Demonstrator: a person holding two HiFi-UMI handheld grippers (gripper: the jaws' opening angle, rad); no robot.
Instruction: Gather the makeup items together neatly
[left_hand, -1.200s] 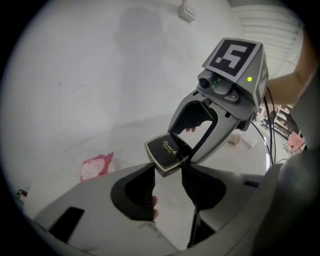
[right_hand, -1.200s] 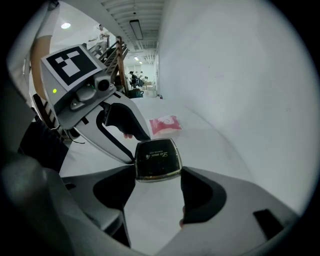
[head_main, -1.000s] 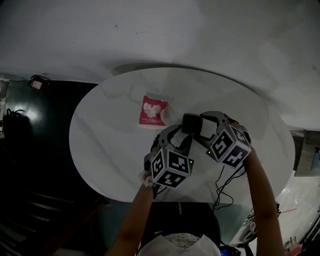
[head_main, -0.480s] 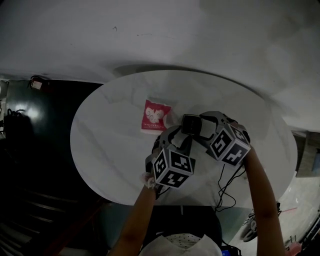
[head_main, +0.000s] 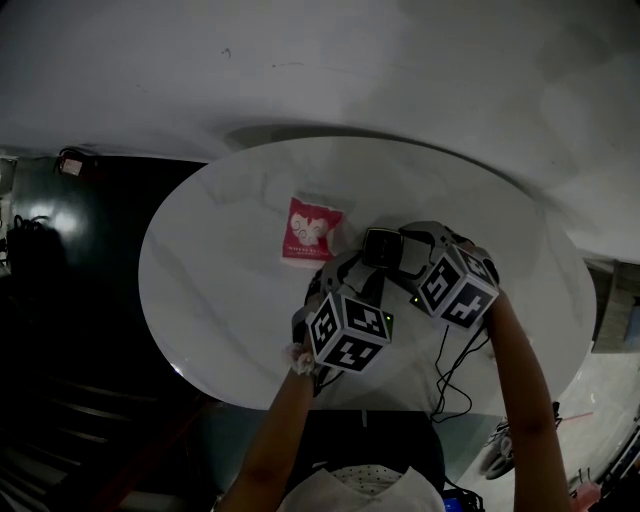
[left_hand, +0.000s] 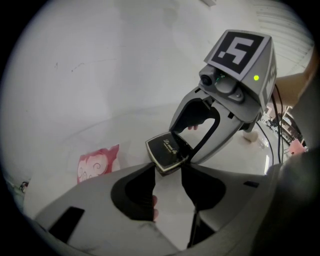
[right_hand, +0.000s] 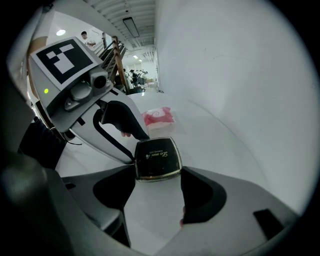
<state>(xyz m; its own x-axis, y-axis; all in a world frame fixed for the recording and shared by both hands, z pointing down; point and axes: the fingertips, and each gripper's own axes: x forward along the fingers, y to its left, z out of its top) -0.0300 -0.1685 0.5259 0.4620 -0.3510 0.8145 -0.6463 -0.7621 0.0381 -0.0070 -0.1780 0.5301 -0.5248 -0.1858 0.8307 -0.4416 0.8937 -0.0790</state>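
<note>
Your right gripper (right_hand: 158, 176) pinches the black compact (right_hand: 157, 156), mid-frame. Your left gripper (left_hand: 167, 172) stands spread, tips at the compact's corner. A red sachet (head_main: 311, 230) lies just upper left.

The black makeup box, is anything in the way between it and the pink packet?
Nothing visible. Only bare white round table lies between the black square makeup box and the pink printed packet.
</note>
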